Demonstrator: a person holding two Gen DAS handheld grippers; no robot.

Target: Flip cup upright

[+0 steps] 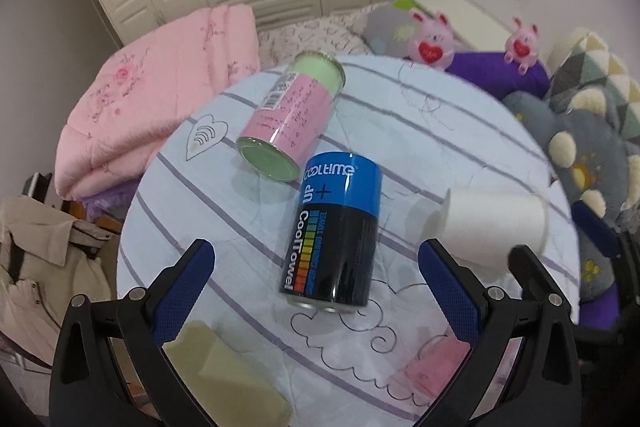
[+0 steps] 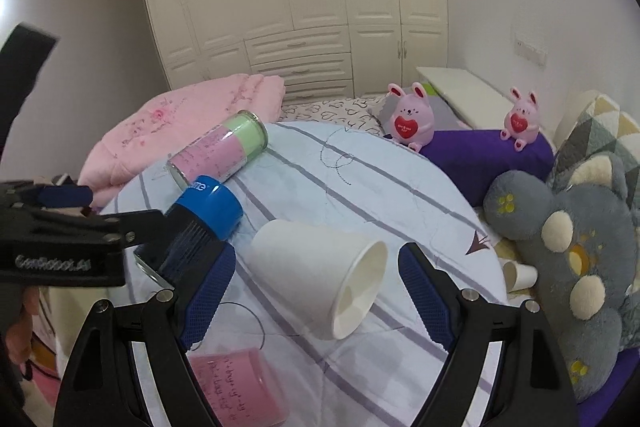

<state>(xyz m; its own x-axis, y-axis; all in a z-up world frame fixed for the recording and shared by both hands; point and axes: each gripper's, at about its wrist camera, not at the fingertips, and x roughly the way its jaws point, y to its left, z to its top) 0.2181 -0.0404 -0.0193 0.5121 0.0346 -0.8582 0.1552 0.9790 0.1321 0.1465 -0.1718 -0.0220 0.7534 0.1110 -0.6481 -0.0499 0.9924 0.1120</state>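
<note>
On the striped table point(image 2: 400, 187), white paper cup point(image 2: 320, 275) lies sideways, mouth right; right gripper point(image 2: 316, 291) wide, straddling it to grab. Left gripper point(image 1: 316, 291) wide, empty, over blue can point(image 1: 336, 231).

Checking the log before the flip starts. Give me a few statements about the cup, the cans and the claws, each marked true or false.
1. The white paper cup lies on its side. True.
2. The right claw is shut on the cup. False: its jaws stand open on either side of it.
3. The blue and black can stands upright. False: it lies on its side.
4. The left claw is open. True.
5. The pink and green can lies on the striped sheet. True.
</note>
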